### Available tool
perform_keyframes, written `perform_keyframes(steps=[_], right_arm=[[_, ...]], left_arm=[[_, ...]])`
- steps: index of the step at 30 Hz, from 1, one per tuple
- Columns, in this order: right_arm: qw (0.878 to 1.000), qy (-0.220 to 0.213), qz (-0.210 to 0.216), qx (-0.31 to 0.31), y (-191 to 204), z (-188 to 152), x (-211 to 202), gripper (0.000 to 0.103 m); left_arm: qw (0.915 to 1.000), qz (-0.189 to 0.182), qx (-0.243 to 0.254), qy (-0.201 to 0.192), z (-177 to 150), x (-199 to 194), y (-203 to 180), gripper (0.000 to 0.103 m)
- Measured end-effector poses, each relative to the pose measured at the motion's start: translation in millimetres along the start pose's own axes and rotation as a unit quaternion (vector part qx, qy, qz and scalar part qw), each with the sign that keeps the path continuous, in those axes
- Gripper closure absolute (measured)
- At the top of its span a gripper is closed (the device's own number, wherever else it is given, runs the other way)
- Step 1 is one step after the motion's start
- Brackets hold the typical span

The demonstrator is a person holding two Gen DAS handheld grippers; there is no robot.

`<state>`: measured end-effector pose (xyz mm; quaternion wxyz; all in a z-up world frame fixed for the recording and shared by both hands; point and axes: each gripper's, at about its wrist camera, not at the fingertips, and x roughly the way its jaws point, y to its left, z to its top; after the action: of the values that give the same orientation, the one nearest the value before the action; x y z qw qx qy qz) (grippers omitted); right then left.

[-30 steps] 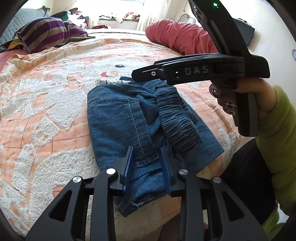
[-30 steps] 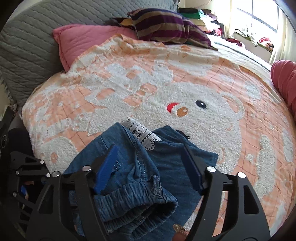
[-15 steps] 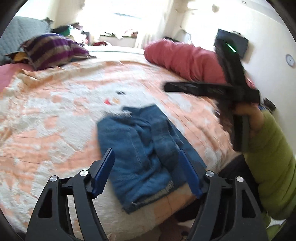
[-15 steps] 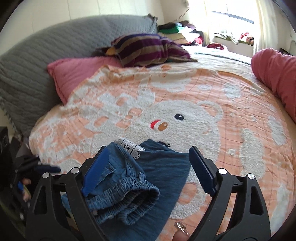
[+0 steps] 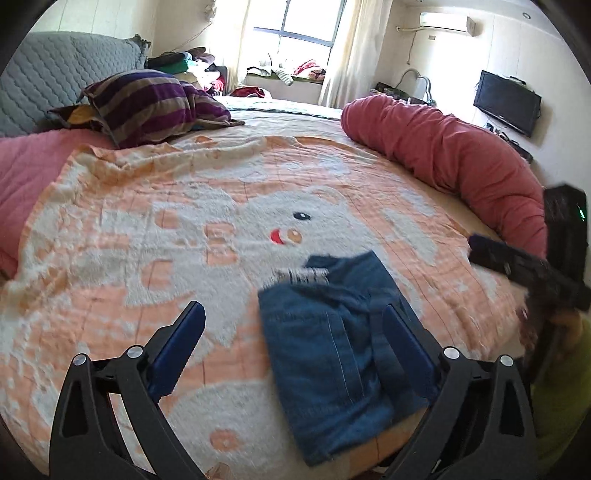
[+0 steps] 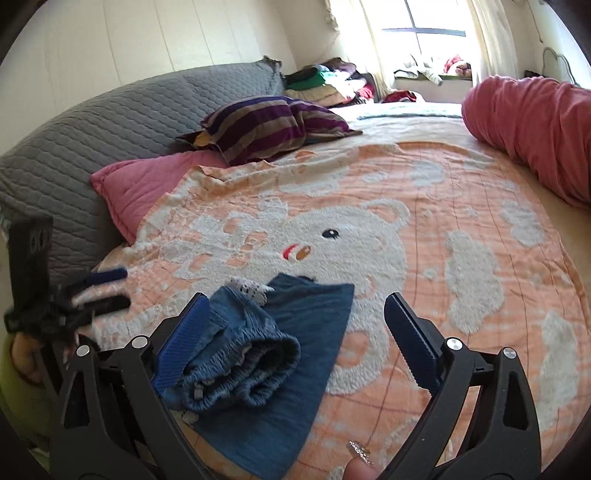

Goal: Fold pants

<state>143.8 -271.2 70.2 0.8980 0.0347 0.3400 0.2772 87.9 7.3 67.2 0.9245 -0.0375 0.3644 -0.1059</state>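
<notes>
Denim pants (image 5: 332,354) lie below both open grippers.

sunlit window (image 5: 308,35), cream walls (image 5: 491,51)

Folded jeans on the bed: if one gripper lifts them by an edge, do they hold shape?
Probably not. The folded jeans are soft denim in loose layers, so they would likely droop and unfold. The bunched elastic waistband looks the thickest part and may sag first. On the fuzzy blanket, pushing would likely bunch them.

Home bedroom, bed (image 5: 110,229), pillows (image 6: 273,125), wall TV (image 5: 508,101)
</notes>
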Motion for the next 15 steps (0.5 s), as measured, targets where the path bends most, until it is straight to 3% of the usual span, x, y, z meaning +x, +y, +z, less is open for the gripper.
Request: perform_keyframes(steps=[5, 12, 15], right_arm=[[0.999, 0.037, -0.013, -0.008, 0.5, -11.5, 11.4, 0.014], [0.995, 0.093, -0.027, -0.007, -1.5, -26.4, 35.7, 0.014], [0.992, 0.125, -0.035, 0.005, -7.2, -33.7, 50.4, 0.025]], left_arm=[[0.9998, 0.0, -0.016, 0.014, 3.9, 23.8, -0.5, 0.007], [0.997, -0.023, -0.04, 0.061, -25.0, 66.0, 10.3, 0.007], [0.9954, -0.026, -0.051, 0.077, -33.5, 74.7, 15.0, 0.007]])
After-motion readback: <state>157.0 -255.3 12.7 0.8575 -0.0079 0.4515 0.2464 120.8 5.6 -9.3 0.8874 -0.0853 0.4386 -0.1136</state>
